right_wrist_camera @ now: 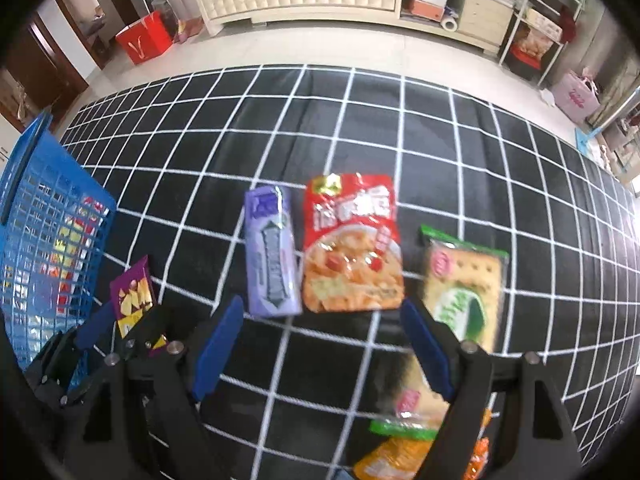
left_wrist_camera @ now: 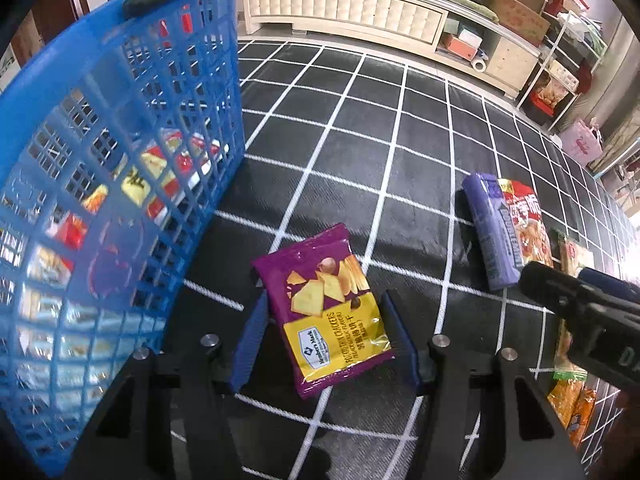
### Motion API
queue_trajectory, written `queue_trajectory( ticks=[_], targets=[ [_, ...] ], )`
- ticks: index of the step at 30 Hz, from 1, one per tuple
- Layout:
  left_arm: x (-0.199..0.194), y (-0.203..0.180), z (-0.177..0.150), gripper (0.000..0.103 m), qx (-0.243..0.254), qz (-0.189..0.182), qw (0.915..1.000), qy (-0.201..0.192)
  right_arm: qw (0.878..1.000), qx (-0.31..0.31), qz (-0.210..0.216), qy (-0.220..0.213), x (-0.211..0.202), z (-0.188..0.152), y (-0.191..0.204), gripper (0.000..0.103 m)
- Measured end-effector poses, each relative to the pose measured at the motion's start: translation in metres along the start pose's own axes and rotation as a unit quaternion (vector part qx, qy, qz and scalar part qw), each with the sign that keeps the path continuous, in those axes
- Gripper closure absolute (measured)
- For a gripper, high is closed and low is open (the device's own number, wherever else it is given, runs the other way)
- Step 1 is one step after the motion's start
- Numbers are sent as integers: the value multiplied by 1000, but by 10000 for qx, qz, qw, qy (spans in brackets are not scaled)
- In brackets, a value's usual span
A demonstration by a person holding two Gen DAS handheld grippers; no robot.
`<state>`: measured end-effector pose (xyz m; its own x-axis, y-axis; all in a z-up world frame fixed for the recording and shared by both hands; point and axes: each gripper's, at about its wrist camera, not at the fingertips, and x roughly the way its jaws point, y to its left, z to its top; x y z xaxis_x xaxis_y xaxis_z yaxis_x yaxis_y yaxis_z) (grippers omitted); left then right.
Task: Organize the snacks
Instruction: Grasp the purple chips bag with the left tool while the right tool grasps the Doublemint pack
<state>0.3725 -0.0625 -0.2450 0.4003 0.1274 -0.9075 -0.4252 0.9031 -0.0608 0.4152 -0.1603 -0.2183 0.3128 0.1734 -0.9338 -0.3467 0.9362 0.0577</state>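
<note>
Nearest us, our left gripper [left_wrist_camera: 324, 330] straddles the purple cracker packet [left_wrist_camera: 324, 312] on the checked mat [left_wrist_camera: 420, 128], its pads beside the edges but not visibly pressing. Our right gripper [right_wrist_camera: 320, 344] hangs spread and empty above the lilac packet [right_wrist_camera: 272, 256] and red packet [right_wrist_camera: 352, 248]. Farther left stands the blue basket [left_wrist_camera: 120, 120], where we judge the snacks belong.

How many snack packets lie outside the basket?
6: purple packet at left claw; lavender packet, red packet, green packet beyond right claw; second green packet, orange packet beneath it; others possibly hidden.
</note>
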Motion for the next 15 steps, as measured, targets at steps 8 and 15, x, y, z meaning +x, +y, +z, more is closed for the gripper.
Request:
queue_trajectory(
  ticks=[8,15],
  targets=[
    [-5,9,-5,49,-13,25,10000,-54,9975,-691,-46,129,19,15,26,35],
    [-6,2,-6,49,47,89,9999,-88,9945,-1015,-235,53,23,10,29,68]
  ],
)
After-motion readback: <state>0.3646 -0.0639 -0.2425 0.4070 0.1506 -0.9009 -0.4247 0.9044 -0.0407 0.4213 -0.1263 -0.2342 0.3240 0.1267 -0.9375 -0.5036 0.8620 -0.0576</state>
